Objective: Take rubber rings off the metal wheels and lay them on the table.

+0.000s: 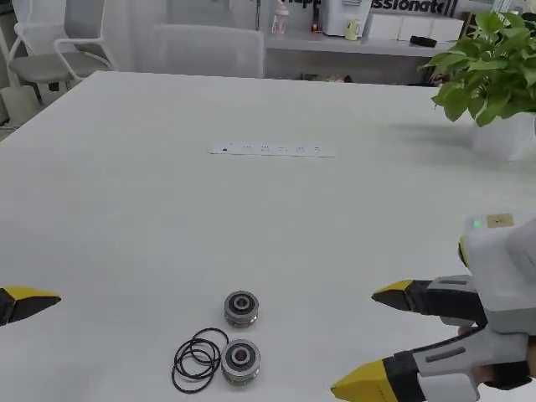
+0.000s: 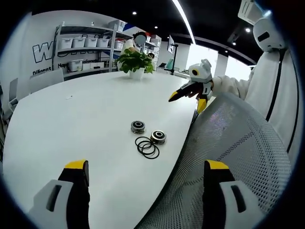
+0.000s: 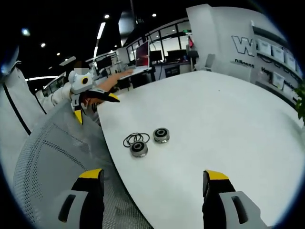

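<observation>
Two small metal wheels lie near the table's front edge, one (image 1: pixel 241 307) behind the other (image 1: pixel 240 360). Several loose black rubber rings (image 1: pixel 198 360) lie in a heap touching the nearer wheel's left side. My right gripper (image 1: pixel 373 339) hovers open to the right of the wheels, holding nothing. One yellow fingertip (image 1: pixel 29 300) of my left gripper pokes in at the far left. In the left gripper view, my left gripper (image 2: pixel 145 167) is open, well short of the wheels (image 2: pixel 158 137) and rings (image 2: pixel 147 147). My right gripper (image 3: pixel 153 175) faces the wheels (image 3: pixel 138 148) from a distance.
A potted plant (image 1: pixel 494 75) in a white pot stands at the back right of the white table (image 1: pixel 167 184). A flat white strip (image 1: pixel 270 150) lies mid-table. A mesh chair back (image 2: pixel 228 157) sits against the table's front edge. Chairs stand beyond the far edge.
</observation>
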{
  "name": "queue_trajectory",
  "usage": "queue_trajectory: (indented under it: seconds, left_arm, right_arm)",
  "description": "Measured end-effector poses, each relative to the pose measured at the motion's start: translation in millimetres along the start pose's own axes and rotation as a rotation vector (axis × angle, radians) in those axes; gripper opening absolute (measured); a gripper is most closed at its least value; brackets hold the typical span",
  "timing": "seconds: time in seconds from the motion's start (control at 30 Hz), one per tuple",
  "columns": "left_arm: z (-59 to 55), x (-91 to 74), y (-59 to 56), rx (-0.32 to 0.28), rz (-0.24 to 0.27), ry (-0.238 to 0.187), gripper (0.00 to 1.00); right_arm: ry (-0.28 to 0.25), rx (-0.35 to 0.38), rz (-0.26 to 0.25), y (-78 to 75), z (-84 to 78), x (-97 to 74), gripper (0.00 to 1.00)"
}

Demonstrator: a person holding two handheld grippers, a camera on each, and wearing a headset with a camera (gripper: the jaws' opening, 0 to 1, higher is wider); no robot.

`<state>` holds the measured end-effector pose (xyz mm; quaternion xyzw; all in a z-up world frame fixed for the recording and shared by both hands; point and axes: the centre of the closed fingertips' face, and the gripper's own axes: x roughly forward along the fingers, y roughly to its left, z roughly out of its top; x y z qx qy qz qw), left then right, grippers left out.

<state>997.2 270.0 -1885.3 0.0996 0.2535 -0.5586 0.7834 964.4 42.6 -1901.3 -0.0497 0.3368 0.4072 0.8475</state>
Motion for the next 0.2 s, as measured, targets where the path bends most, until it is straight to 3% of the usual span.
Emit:
queue_trajectory:
  seconds: [0.2]
  left_arm:
    - [-2.7,-0.5,-2.7,-0.029,-0.004,0.002,0.99]
  right_arm:
    - [0.054,0.032,-0.007,3.1,-26.7,-0.2,0.87]
